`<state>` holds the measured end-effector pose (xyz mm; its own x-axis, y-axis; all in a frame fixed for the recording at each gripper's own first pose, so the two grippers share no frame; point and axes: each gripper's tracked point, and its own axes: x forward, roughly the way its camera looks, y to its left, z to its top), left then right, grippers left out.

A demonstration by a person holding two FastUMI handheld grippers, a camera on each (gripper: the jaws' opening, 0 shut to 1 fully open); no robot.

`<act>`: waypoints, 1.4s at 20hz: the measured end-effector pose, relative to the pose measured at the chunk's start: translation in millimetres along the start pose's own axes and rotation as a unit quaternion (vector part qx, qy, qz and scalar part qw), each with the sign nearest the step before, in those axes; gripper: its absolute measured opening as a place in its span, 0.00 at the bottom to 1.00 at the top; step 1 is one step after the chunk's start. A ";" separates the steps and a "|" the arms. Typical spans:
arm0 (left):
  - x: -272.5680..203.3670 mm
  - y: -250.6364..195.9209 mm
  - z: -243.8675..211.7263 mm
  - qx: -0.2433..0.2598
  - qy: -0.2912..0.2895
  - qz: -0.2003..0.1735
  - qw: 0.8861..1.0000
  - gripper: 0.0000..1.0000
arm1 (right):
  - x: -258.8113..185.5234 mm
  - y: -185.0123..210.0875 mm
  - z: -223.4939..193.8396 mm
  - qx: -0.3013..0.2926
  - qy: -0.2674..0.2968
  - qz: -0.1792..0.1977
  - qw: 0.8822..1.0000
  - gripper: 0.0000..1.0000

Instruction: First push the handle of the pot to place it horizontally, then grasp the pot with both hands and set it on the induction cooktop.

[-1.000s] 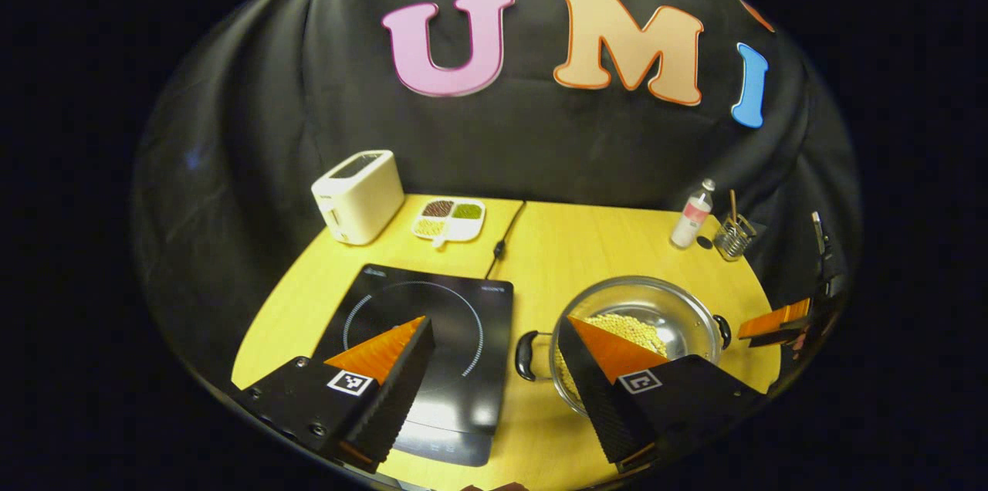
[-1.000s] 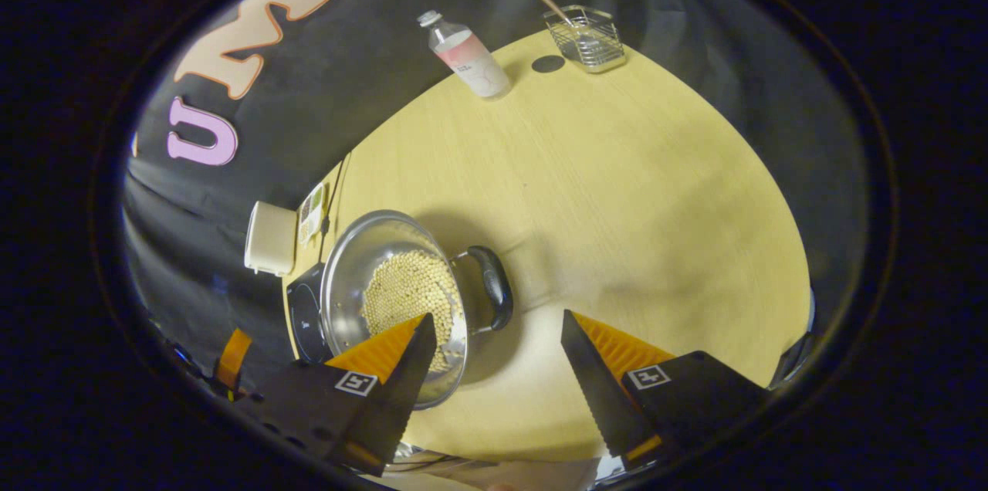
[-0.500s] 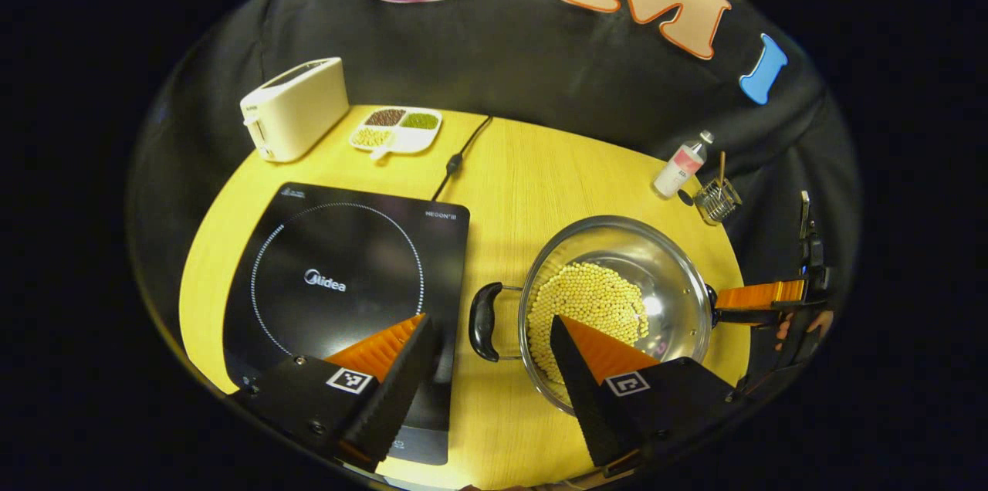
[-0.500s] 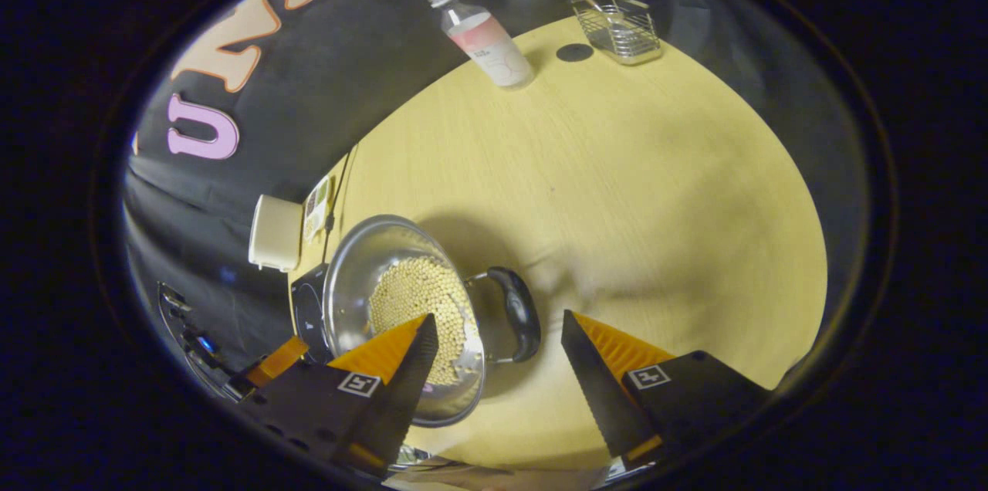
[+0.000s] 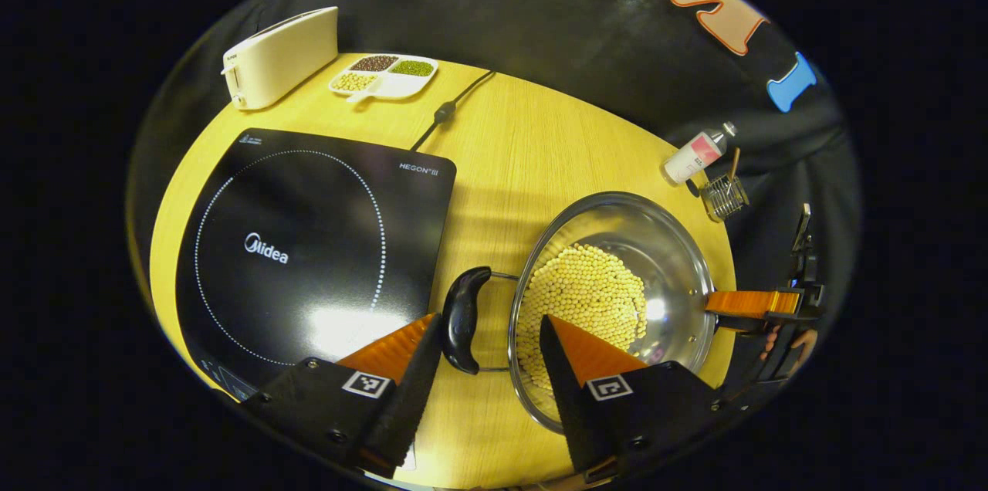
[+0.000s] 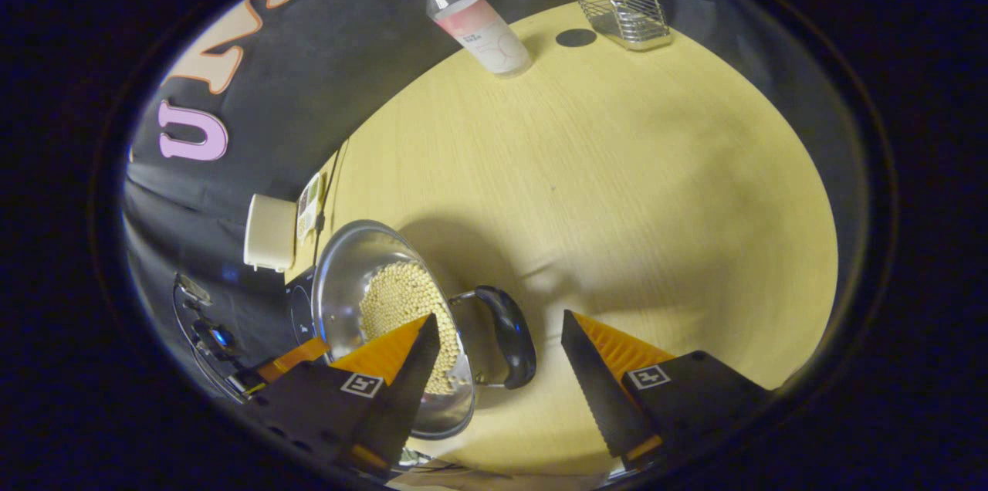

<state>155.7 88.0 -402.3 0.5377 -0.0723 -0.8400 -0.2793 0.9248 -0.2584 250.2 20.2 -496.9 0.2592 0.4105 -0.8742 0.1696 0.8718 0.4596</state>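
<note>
Two wide tools bracket the pot's handles. Left gripper view: left tool (image 5: 486, 367) straddles one handle (image 5: 461, 319); pot (image 5: 617, 298) sits beside cooktop (image 5: 309, 236), mid-bench. Right gripper view: right tool (image 6: 498, 367) straddles the other handle (image 6: 509, 336). Grasp step; next, both should close.

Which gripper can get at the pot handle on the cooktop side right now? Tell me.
Probably the left gripper: it is open, and that black handle sits between its fingers with bare table around it. The cooktop lies beside it, not across the approach.

Toaster (image 5: 279, 57), bean tray (image 5: 384, 75) – bottle (image 5: 694, 157), wire basket (image 5: 723, 197) opp. side.
</note>
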 end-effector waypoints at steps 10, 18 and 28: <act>20.1 5.3 1.4 0.016 0.025 0.014 0.999 0.67 | 26.6 3.3 -9.1 -0.032 0.027 0.004 0.999 0.73; 27.7 6.2 1.4 0.045 0.036 0.043 0.997 0.64 | 29.0 -3.8 -10.8 -0.054 0.032 -0.003 0.998 0.58; 22.3 -10.7 -2.4 0.053 0.018 0.032 0.998 0.60 | 14.6 -14.2 -0.6 -0.098 -0.022 -0.003 0.995 0.48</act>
<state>168.8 75.6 -419.4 0.4914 -0.0240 -0.8706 -0.2244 0.9624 -0.1532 251.0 14.0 -516.3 0.2999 0.3972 -0.8673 -0.0158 0.9112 0.4118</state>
